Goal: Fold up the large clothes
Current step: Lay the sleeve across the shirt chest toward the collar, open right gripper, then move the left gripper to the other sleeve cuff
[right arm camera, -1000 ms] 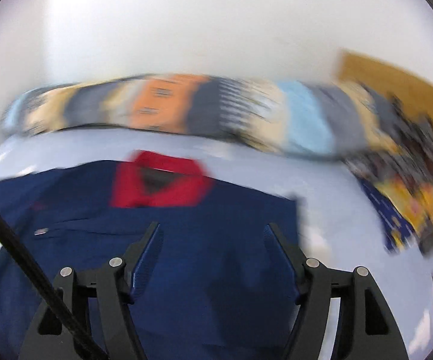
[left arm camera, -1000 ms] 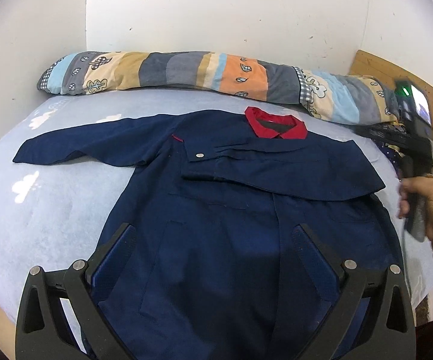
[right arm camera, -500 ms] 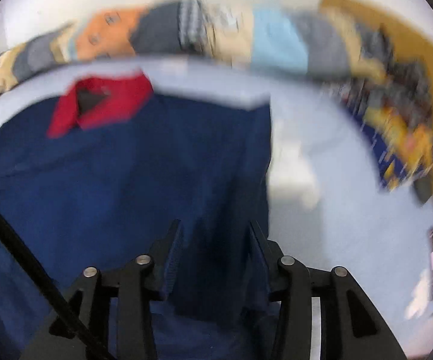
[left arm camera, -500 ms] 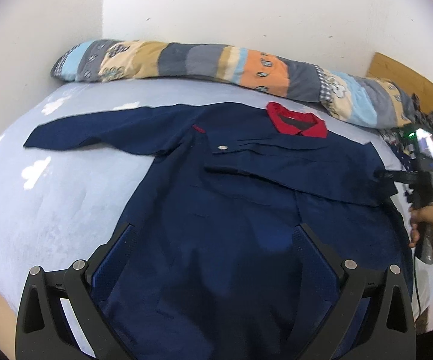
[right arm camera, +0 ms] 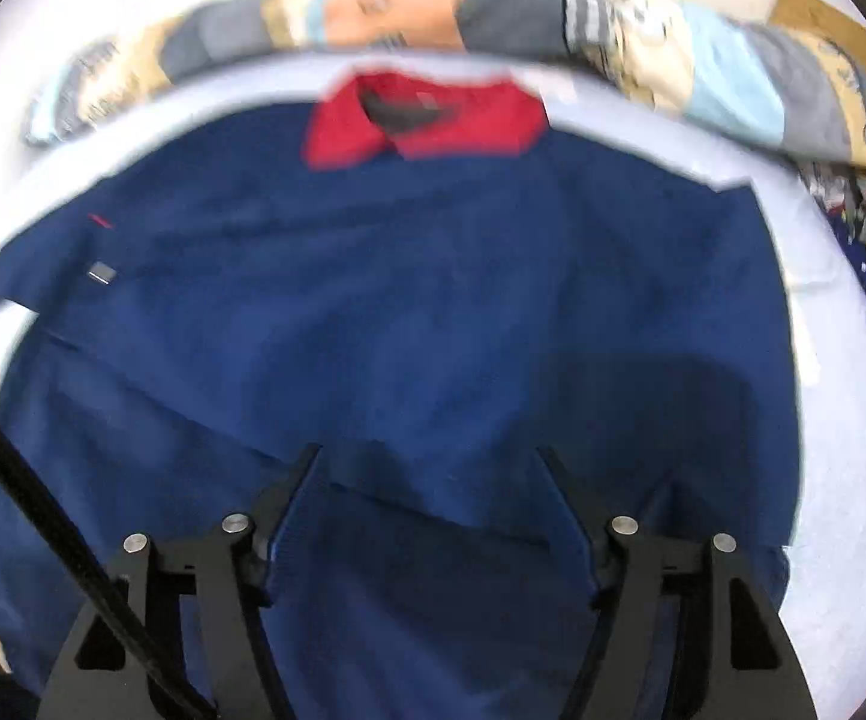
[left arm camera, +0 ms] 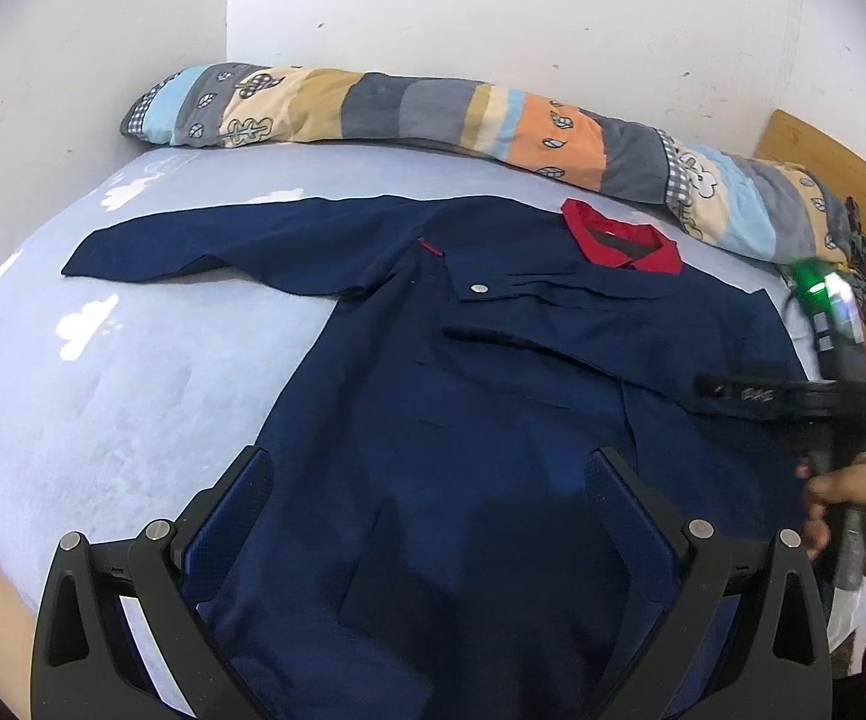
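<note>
A large navy-blue work jacket with a red collar lies flat, front up, on a pale blue bed sheet printed with white clouds, and it fills the space directly ahead of and beneath both tools. The left gripper hangs above the jacket's lower front with its two black fingers spread wide and nothing between them; the cloth lies below and does not touch the blue pads. Beyond its fingertips sits a silver snap button on the chest flap, and further off, the red collar. To the far left of that gripper one sleeve stretches out straight over the sheet, while the other sleeve is folded across the chest. The right gripper points down at the folded sleeve's edge, its jaws opening and well apart, with jacket cloth lying under the gap but not pinched. Seen from the left wrist camera, the right hand holds that tool's handle at the jacket's right edge. Beyond both grippers, a rolled patchwork quilt in orange, grey, beige and light blue lies along the white wall.
</note>
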Demonstrator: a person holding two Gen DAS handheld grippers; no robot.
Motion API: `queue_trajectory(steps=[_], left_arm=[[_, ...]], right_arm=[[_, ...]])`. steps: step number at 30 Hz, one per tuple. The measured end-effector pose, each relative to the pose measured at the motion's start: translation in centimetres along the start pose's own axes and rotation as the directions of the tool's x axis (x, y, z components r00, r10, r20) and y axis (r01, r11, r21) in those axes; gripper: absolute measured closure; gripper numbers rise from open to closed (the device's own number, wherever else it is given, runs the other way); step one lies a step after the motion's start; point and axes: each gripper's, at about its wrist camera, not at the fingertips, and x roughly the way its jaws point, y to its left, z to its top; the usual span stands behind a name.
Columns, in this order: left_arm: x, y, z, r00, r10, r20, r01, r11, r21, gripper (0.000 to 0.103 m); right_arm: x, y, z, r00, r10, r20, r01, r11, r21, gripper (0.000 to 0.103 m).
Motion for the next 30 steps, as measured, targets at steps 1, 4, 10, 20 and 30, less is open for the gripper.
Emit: queue_trajectory(steps=[1,4,10,20,30], left_arm=[[0.0,0.0,0.0,1.0,0.001,0.001,-0.001,1.0,-0.002,0.0],[0.1,-0.4,-0.1,1.0,0.008,0.003,-0.008,1.0,0.006,0.0],[0.8,-0.8,-0.3,1.0,0.026,-0.009,-0.026,0.999,0.021,0.0],[1.3,-0.4,-0.7,0.999,0.045,-0.025,-0.044,0.999,0.012,0.0],[1.6,-0.9,-0.9,0.998,0.045,-0.038,-0.044,0.999,0.012,0.0]], right_arm=[[-0.9,0.4,0.1,1.0,0.007,0.021,-0.007,1.0,-0.005,0.03],[-2.3,2.2,-1.0,0.998,0.057,0.039,-0.056,0.998,-0.023,0.029],[-1.5,6.8,-5.7,0.995,0.093,-0.047,-0.097,0.989,-0.11,0.029],[-5.7,9.6,-9.6,0.996,0.084,0.024,-0.076,0.971,-0.229,0.014],[-14.0,4.4,-6.7,0.961,0.159,0.225,-0.132,0.982,-0.133,0.012]])
